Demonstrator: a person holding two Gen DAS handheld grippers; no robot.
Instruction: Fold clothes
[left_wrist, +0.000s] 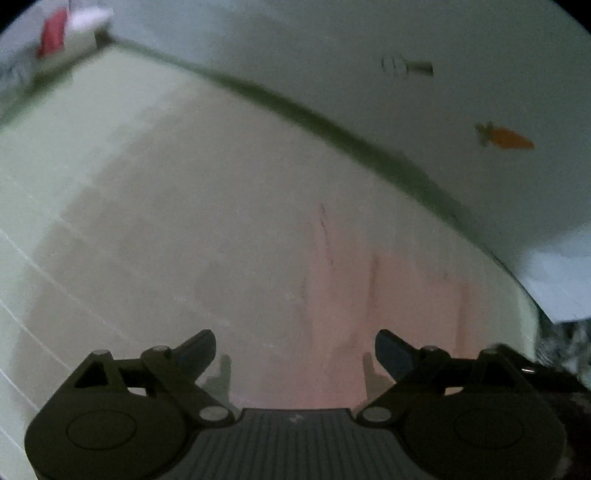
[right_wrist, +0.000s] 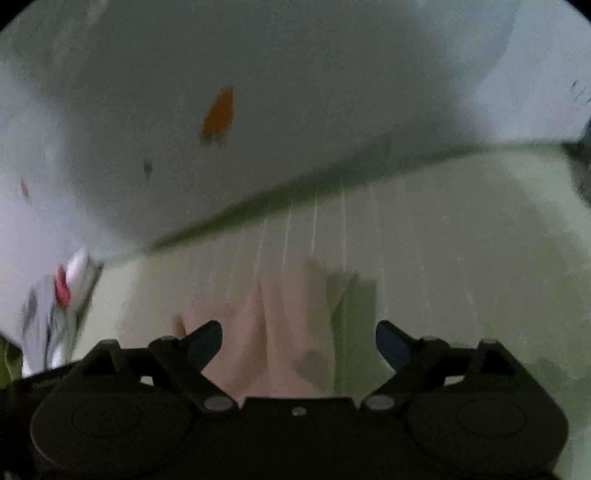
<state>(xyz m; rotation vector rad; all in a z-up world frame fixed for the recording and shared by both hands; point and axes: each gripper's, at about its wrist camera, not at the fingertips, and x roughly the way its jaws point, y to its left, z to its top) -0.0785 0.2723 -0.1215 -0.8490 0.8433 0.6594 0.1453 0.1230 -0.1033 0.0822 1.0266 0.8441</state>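
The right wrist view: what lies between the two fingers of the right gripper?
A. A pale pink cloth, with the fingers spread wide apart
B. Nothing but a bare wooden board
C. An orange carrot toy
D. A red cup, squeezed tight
A: the pale pink cloth lies on the light green surface under the right gripper, whose fingers stand wide apart.

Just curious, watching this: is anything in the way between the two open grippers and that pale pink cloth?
Nothing visible. The pink cloth lies flat on the green surface, directly ahead of the open right gripper and the open left gripper.
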